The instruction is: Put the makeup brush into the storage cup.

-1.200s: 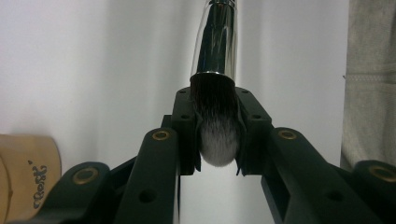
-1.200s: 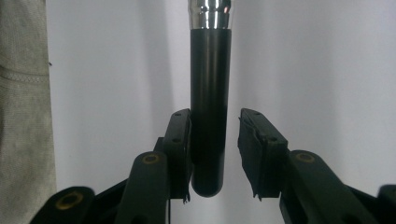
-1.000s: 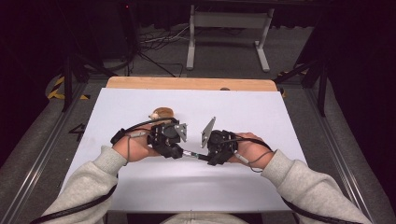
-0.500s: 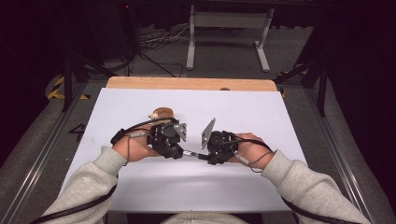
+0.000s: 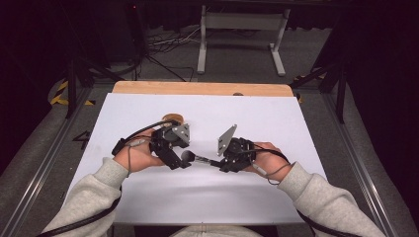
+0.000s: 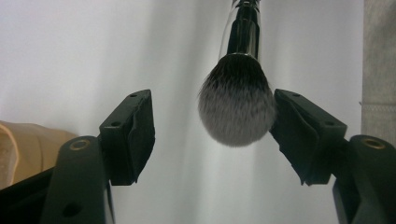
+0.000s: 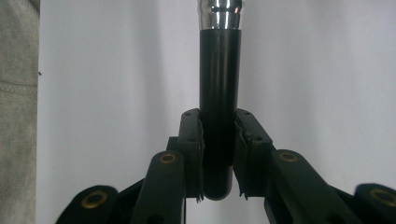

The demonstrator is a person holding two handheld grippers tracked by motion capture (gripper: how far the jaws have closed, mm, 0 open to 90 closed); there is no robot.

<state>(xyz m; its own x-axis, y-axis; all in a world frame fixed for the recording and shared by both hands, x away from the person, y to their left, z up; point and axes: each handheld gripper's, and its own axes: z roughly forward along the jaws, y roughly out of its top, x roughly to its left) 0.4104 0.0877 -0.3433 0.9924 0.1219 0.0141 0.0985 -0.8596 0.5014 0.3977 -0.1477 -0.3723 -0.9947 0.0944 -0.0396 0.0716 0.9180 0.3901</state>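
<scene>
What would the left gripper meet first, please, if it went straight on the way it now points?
Most likely the soft grey-tipped bristle head of the black-handled makeup brush. The left gripper has just been opening, and the head sits between its jaws, brushing one pad. Behind it follows the chrome ferrule, held level by the right gripper.

From above our side of the table (image 5: 148,207) we look forward and down, the far wooden edge at twelve o'clock and both hands near centre. On the left gripper (image 6: 212,126) we sit very close, facing along its jaws at the makeup brush (image 6: 237,105) entering from twelve o'clock. On the right gripper (image 7: 217,144) we look equally near along the handle. All three views share that brush and the white tabletop.
</scene>
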